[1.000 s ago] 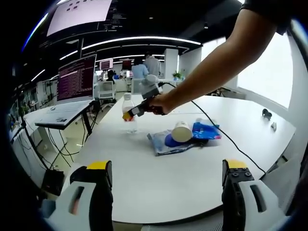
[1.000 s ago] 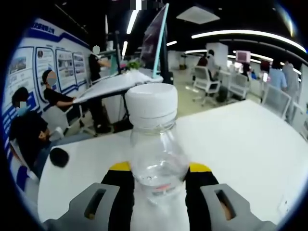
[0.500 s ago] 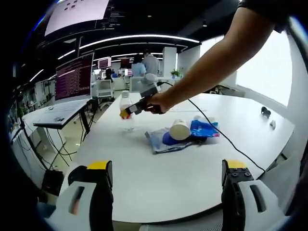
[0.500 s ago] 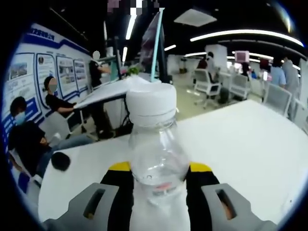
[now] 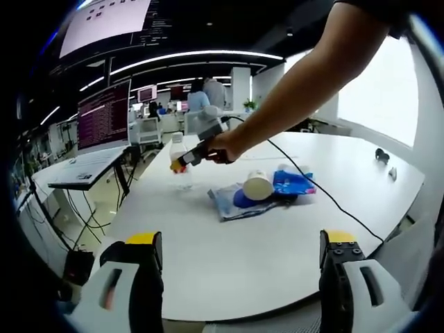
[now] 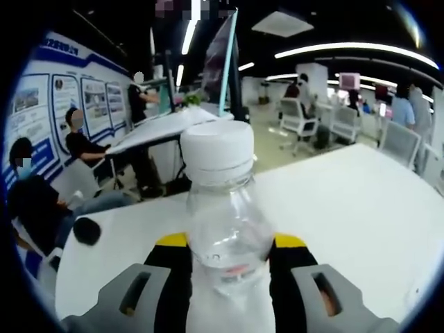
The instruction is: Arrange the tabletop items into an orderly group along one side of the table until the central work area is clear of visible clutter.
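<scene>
Nothing much has moved: the right hand-held gripper (image 6: 225, 253) still squeezes the clear bottle (image 6: 223, 208), standing upright between its jaws over the bench (image 5: 277, 250). Left hand-held gripper (image 5: 239, 267) waits released, nearer the wrappers (image 5: 267, 194)

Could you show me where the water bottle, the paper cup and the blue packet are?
water bottle (image 6: 225, 229), right gripper view, clear body between the tool's jaws
paper cup (image 5: 258, 185), left gripper view, its round white end
blue packet (image 5: 291, 182), left gripper view, its blue face
</scene>
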`<state>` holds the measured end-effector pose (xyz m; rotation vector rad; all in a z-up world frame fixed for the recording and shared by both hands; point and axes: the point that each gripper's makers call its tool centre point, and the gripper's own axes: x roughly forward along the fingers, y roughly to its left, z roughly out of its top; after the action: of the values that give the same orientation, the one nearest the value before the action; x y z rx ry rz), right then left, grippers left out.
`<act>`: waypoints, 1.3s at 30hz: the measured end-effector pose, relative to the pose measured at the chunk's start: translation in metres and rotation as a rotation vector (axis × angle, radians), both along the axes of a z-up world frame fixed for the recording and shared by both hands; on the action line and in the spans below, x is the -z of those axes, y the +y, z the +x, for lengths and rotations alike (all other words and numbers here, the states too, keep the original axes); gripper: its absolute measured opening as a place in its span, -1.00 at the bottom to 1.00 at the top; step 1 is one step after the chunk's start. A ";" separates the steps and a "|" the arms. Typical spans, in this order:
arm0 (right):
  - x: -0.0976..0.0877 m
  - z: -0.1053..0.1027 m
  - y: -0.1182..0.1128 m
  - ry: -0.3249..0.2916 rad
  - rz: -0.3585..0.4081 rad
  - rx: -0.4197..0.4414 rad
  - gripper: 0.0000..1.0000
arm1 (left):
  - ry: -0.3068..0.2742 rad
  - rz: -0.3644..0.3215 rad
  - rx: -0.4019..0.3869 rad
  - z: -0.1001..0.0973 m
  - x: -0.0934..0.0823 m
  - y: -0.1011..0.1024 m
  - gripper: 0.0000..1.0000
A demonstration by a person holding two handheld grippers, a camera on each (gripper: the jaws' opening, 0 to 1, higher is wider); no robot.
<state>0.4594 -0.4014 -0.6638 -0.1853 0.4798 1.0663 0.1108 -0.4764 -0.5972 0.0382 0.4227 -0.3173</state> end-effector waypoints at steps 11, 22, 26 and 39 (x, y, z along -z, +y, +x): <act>-0.028 0.002 0.003 -0.028 0.085 0.000 -0.04 | -0.004 0.001 0.006 -0.001 0.001 -0.001 0.88; -0.026 -0.001 -0.025 -0.031 0.037 0.005 -0.03 | -0.013 0.013 0.028 -0.002 0.001 -0.006 0.88; -0.026 -0.004 -0.028 -0.035 0.030 0.000 -0.03 | -0.017 0.004 0.024 -0.002 0.000 -0.005 0.88; -0.037 -0.046 -0.073 -0.059 0.009 -0.043 0.02 | -0.025 0.036 0.070 -0.005 0.000 -0.013 0.88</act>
<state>0.4131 -0.4743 -0.6266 -0.2193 0.4194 1.1023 0.1061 -0.4897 -0.5973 0.0920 0.4031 -0.3778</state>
